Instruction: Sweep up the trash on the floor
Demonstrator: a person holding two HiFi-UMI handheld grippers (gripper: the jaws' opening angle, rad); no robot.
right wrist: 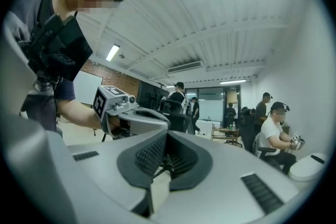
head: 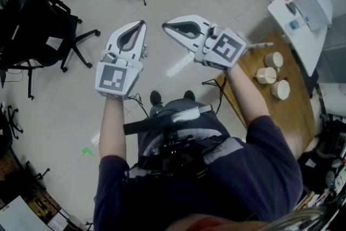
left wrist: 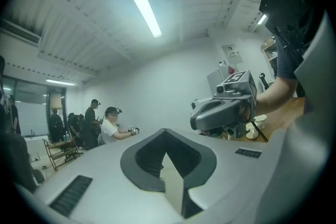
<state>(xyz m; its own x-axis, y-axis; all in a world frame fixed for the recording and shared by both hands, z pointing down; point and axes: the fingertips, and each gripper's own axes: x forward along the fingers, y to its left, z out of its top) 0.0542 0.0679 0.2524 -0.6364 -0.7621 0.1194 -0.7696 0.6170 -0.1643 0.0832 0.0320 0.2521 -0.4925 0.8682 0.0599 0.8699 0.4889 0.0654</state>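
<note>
Left gripper (head: 142, 23): jaws together, empty, raised left of the wooden table (head: 292, 116).
Right gripper (head: 165, 24): jaws together, empty, nearer the table.
Risk: the tips sit close together and may knock into each other.

Head view: high above, facing steeply down on left gripper (head: 141, 25), right gripper (head: 167, 23), floor (head: 65, 116); both close. Left gripper view: low behind own jaws, facing level across room, right gripper close alongside. Right gripper view: likewise, left gripper close alongside. Both gripper views share seated person in white shirt (left wrist: 111, 127)
</note>
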